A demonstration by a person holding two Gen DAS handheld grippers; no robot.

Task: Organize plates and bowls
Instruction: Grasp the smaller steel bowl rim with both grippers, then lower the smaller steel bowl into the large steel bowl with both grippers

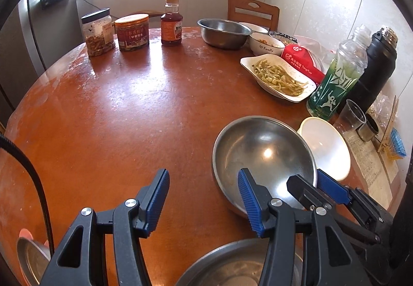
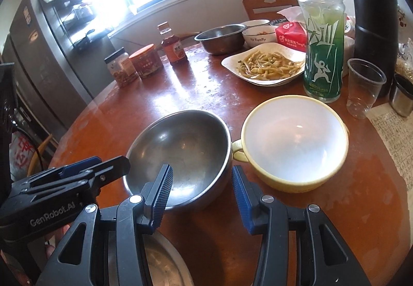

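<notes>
An empty steel bowl (image 1: pixel 260 154) (image 2: pixel 180 146) sits on the round brown table (image 1: pixel 116 110), with a pale yellow two-handled bowl (image 2: pixel 294 141) (image 1: pixel 325 146) touching its right side. My right gripper (image 2: pixel 202 180) (image 1: pixel 307 177) is open astride the steel bowl's near right rim. One finger is inside the bowl and one outside, and neither pad presses. My left gripper (image 1: pixel 204 188) is open at the bowl's left rim, its right finger over the bowl's inside. A second steel bowl (image 1: pixel 232 268) (image 2: pixel 160 268) lies below both grippers at the table's near edge.
At the back stand a steel basin (image 1: pixel 224 33), a white "Family" bowl (image 1: pixel 265 43) and a plate of green beans (image 1: pixel 278 77). A green bottle (image 2: pixel 322 48), a black flask (image 2: pixel 371 17), a plastic cup (image 2: pixel 364 87) and a red tissue pack (image 1: pixel 299 58) crowd the right. Jars (image 1: pixel 131 33) stand far left.
</notes>
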